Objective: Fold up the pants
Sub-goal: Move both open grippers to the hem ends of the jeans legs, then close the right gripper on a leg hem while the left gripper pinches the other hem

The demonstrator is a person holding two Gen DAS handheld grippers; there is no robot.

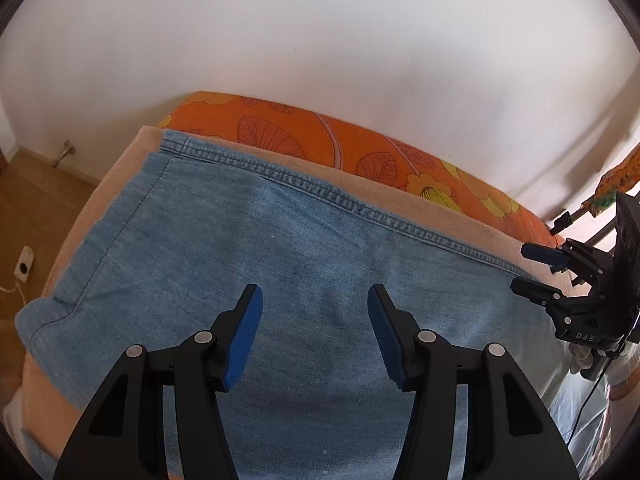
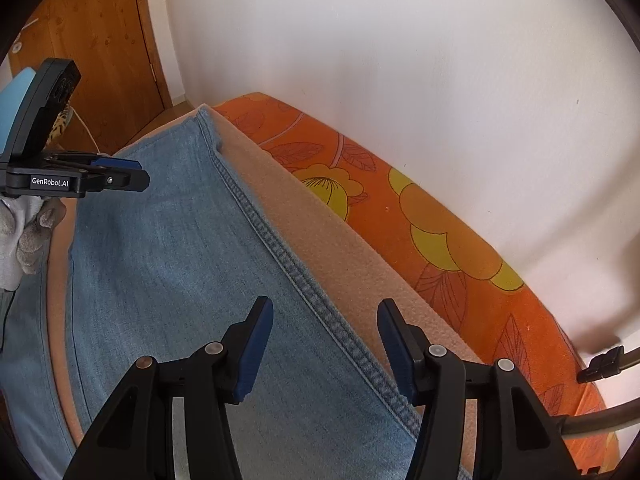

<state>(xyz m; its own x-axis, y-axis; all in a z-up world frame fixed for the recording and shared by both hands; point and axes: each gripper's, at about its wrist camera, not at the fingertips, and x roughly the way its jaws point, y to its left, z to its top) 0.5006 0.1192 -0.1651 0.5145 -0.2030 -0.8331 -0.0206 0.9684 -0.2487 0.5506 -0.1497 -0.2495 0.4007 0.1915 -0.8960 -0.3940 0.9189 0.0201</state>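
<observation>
Light blue denim pants (image 1: 248, 248) lie flat on a peach blanket (image 1: 400, 200), one leg laid over the other, with the hem at the far left and a stitched side seam along the far edge. My left gripper (image 1: 315, 300) is open and empty above the middle of the leg. My right gripper (image 2: 325, 314) is open and empty, hovering over the stitched seam (image 2: 280, 256) of the pants (image 2: 160, 248). The right gripper also shows at the right of the left wrist view (image 1: 528, 268), and the left gripper at the left of the right wrist view (image 2: 138, 174).
An orange flowered sheet (image 2: 440, 216) covers the bed behind the blanket (image 2: 360, 264), against a white wall. A wooden door (image 2: 100, 32) and a wooden floor with a socket and cable (image 1: 24, 268) lie to the left. A black cable (image 2: 600, 416) runs at the right.
</observation>
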